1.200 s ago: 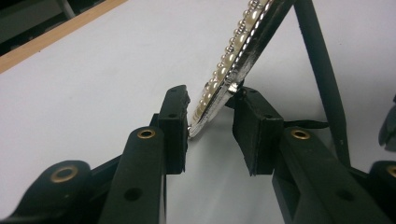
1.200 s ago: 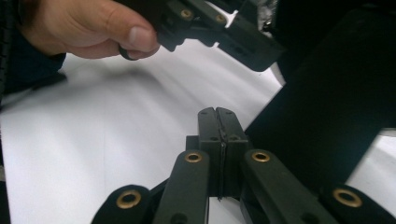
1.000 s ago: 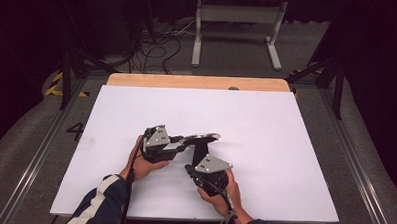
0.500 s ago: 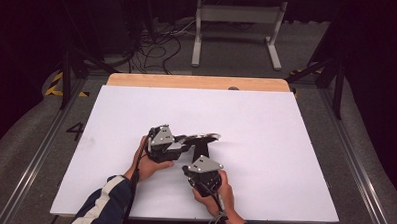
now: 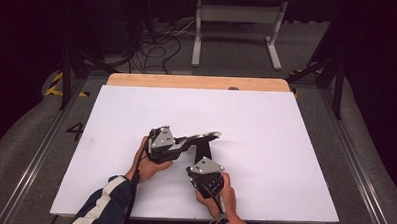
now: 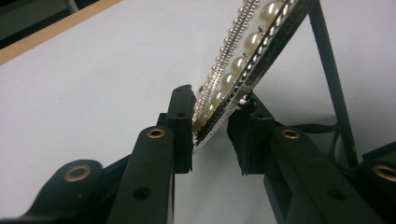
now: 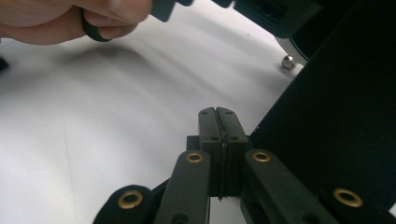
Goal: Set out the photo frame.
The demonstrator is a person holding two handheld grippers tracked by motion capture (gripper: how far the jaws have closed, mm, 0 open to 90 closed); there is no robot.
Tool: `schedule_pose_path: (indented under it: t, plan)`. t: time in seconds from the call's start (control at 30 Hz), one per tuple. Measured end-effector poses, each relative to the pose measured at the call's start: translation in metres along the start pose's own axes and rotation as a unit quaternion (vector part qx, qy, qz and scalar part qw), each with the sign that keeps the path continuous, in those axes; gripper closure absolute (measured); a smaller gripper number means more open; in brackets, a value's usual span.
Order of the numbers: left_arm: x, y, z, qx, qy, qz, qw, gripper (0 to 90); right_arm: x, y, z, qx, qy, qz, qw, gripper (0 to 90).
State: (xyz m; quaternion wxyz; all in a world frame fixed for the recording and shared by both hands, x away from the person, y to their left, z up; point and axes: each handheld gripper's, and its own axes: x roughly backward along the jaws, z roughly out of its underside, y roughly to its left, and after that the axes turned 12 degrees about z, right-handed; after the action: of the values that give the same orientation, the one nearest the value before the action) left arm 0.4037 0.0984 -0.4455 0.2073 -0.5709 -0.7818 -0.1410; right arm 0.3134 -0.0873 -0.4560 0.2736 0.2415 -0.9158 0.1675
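We see a big white worktop (image 5: 265, 144) with a strip of bare wood along its far edge. Most of the white top is bare, with lots of room to the left, to the right and toward the far edge. The two hands work near the front edge, a bit left of the middle.

We count two grippers and one thing between them. That thing is a black band with rows of pearls and small silver beads (image 6: 243, 60). In the high view it shows as a dark curved piece (image 5: 201, 138) raised off the worktop, with a black flat part hanging down from it toward the right gripper.

The left gripper (image 5: 178, 144) is held by the left hand (image 5: 147, 165), and its jaws point to the right. In the left gripper view its jaws (image 6: 210, 128) have just been closing, and the end of the pearl band sits between them. The band's end touches the left jaw and its edge meets the tip of the right jaw, but a gap is left lower down, so we cannot tell if they squeeze it tight.

The right gripper (image 5: 201, 159) is held by the right hand (image 5: 223, 193), and it points away from us. In the right gripper view its jaws (image 7: 218, 123) are pressed together, with a thin dark line caught between them. A black flat piece (image 7: 336, 121) stands just beside them on the right. One small silver bead (image 7: 288, 61) lies on the worktop farther off.
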Motion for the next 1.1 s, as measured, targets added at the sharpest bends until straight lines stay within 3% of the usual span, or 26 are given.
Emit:
schedule_pose_path:
  t: [0.17, 0.43, 1.1]
  plan:
    - [0.001, -0.002, -0.001, -0.013, 0.005, 0.0, 0.9999, 73.6, 0.002, -0.005, 0.003, -0.004, 0.004, 0.001, 1.0, 90.0]
    - [0.001, -0.006, -0.002, -0.024, 0.013, 0.004, 0.9996, 73.9, 0.003, -0.019, 0.008, -0.034, 0.014, -0.013, 0.9992, 90.0]
    - [0.001, -0.018, -0.006, -0.049, 0.029, -0.001, 0.9984, 74.5, 0.002, -0.047, 0.016, -0.057, 0.029, 0.002, 0.998, 90.0]
